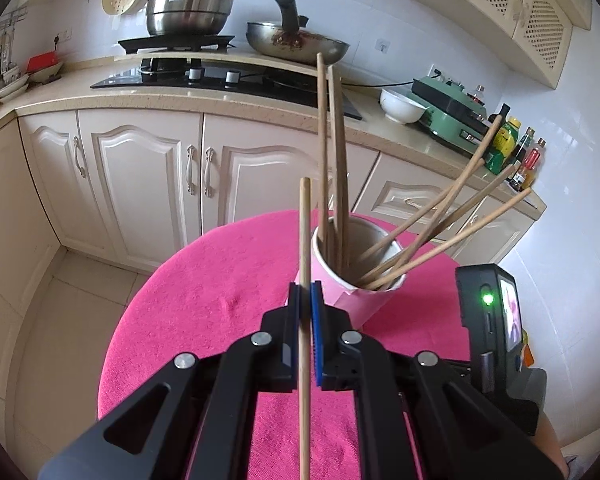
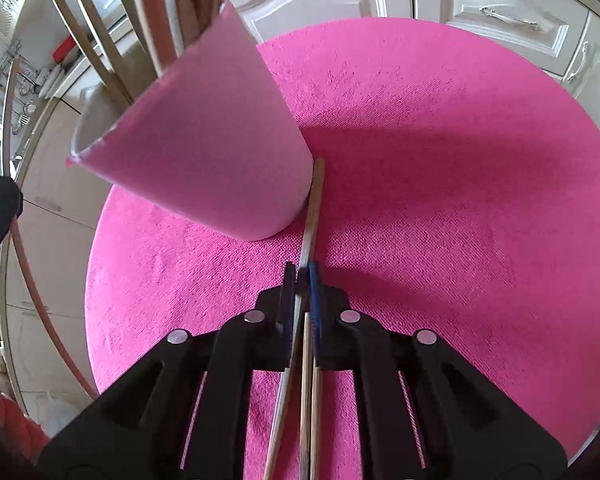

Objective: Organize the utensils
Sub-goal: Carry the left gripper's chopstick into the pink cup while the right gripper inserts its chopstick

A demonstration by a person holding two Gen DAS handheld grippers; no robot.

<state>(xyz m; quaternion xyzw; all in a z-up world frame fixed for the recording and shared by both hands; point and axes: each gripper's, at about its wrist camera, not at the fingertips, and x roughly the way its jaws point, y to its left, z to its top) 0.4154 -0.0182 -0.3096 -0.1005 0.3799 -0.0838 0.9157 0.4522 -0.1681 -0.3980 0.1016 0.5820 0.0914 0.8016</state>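
Observation:
A pink paper cup stands on a round pink cloth-covered table and holds several wooden chopsticks. My left gripper is shut on one chopstick, held upright just left of the cup. In the right wrist view the cup is close at upper left. My right gripper is shut on a chopstick lying low on the table, its tip by the cup's base. More sticks show under its jaws.
Cream kitchen cabinets and a counter with a hob, a steel pot, a wok, a white bowl, a green cooker and bottles lie beyond the table. The right gripper's camera is at right.

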